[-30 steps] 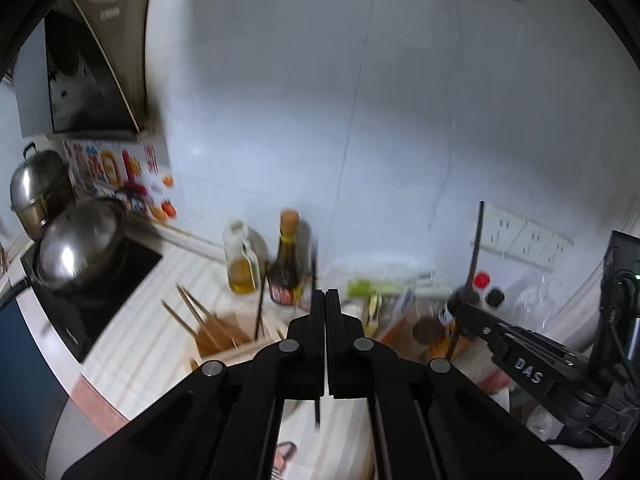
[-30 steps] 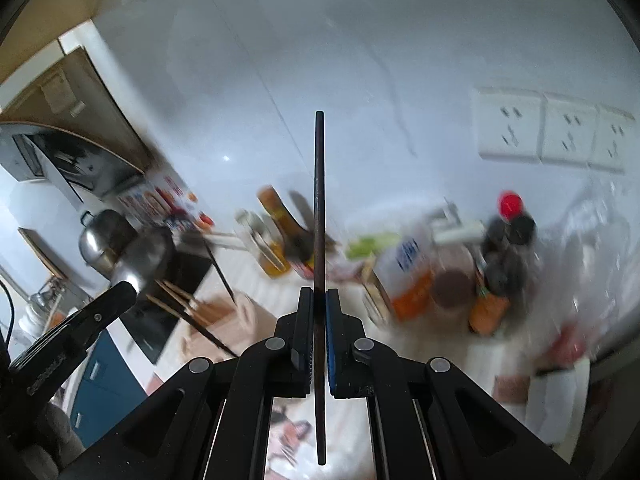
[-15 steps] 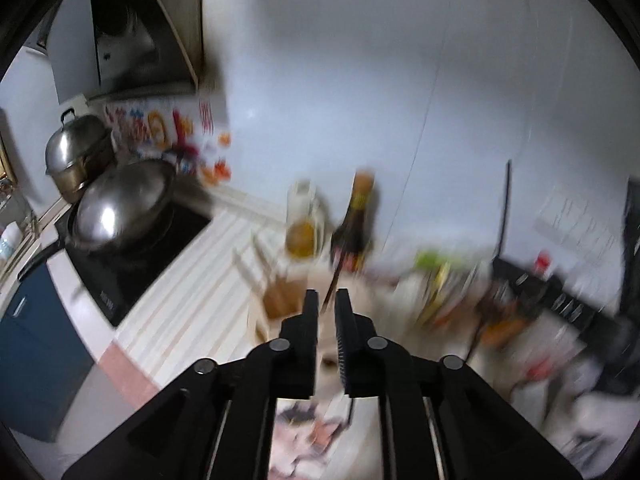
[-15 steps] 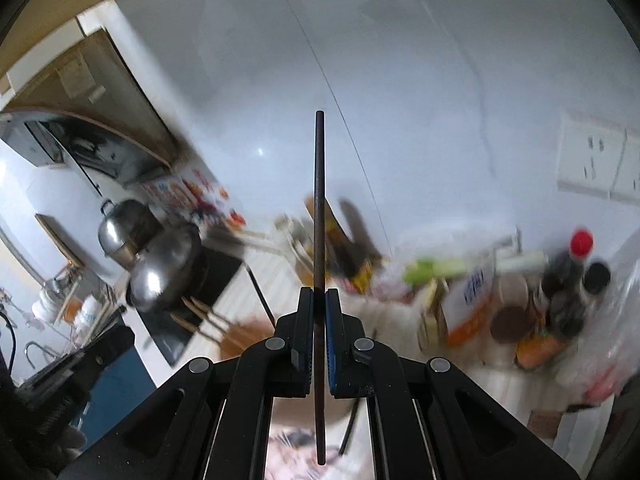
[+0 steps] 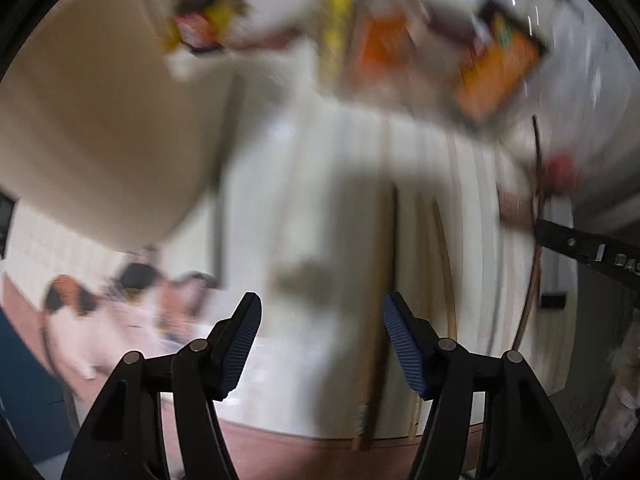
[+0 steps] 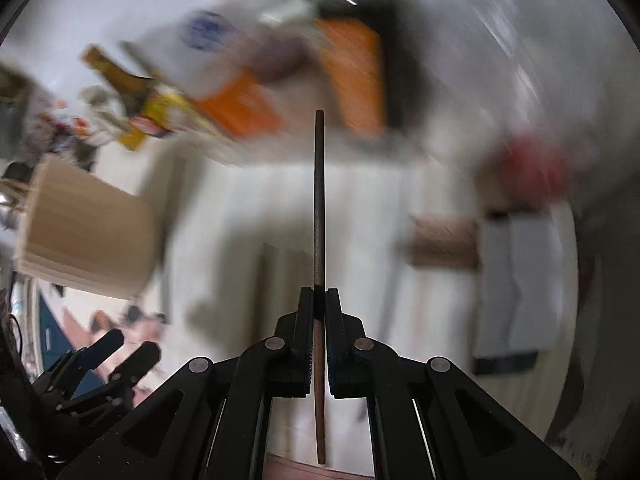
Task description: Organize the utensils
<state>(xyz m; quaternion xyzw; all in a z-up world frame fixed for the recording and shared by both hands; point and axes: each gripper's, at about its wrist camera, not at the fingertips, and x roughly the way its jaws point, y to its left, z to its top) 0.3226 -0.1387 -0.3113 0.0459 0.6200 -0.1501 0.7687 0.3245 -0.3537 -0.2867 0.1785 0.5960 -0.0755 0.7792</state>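
My left gripper point(image 5: 320, 304) points down at the white countertop point(image 5: 304, 216). Its jaws are opening, with nothing between the blue pads point(image 5: 240, 344). Two light wooden chopsticks point(image 5: 380, 340) lie on the counter just below it, nearer the right finger. A beige utensil holder point(image 5: 100, 120) stands at the upper left, blurred. My right gripper point(image 6: 319, 292) is shut on a dark chopstick point(image 6: 319, 200) that sticks out straight ahead over the counter. The right wrist view shows the holder point(image 6: 88, 232) at the left and the left gripper point(image 6: 116, 356) at the lower left.
Orange packets point(image 6: 352, 76), bottles and jars crowd the back of the counter against the wall. A small brown box point(image 6: 444, 246) and a grey-white folded pack point(image 6: 520, 280) lie at the right. The counter's reddish front edge point(image 5: 304, 452) runs along the bottom.
Both grippers have dropped and tipped down toward the counter. The left jaws, shut before, have spread apart. The right gripper still holds the dark chopstick.
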